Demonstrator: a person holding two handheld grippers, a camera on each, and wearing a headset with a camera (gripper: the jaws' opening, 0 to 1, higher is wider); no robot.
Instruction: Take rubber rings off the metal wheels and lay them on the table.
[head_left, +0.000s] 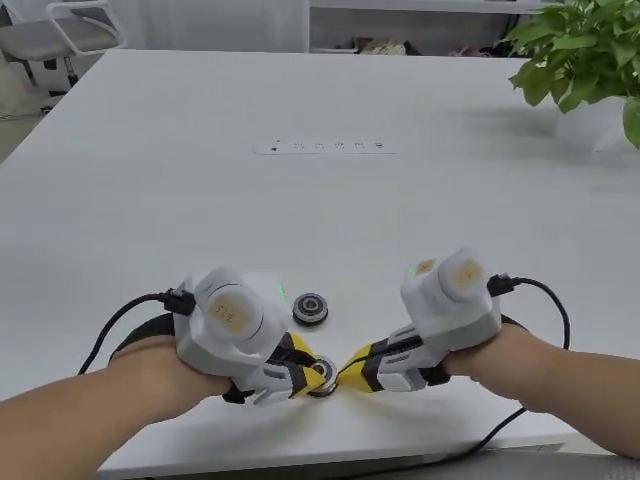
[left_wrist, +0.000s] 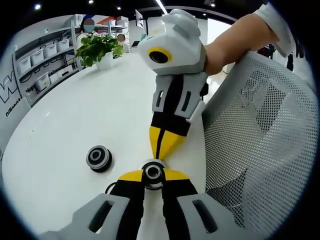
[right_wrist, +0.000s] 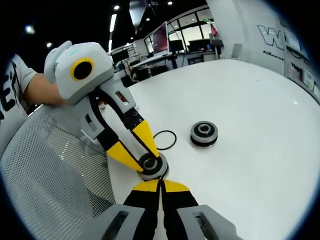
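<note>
Pinching the near wheel (right_wrist: 152, 165), the left gripper (head_left: 305, 378) holds it while the pressed-together right gripper (right_wrist: 160, 186) touches its rubber ring (right_wrist: 152, 176), which probably needs pulling off next.

L gripper (head_left: 312, 378) & R gripper (head_left: 346, 370) meet tip-to-tip, bodies angled inward. L jaws clamp a metal wheel (left_wrist: 152, 172) between their yellow tips. R jaws are pressed together, tips at the wheel's rim, facing the L fingers. L hand (head_left: 150, 375) & R hand (head_left: 500, 355) wrap the grips from behind. Forearms splay outward.
</note>
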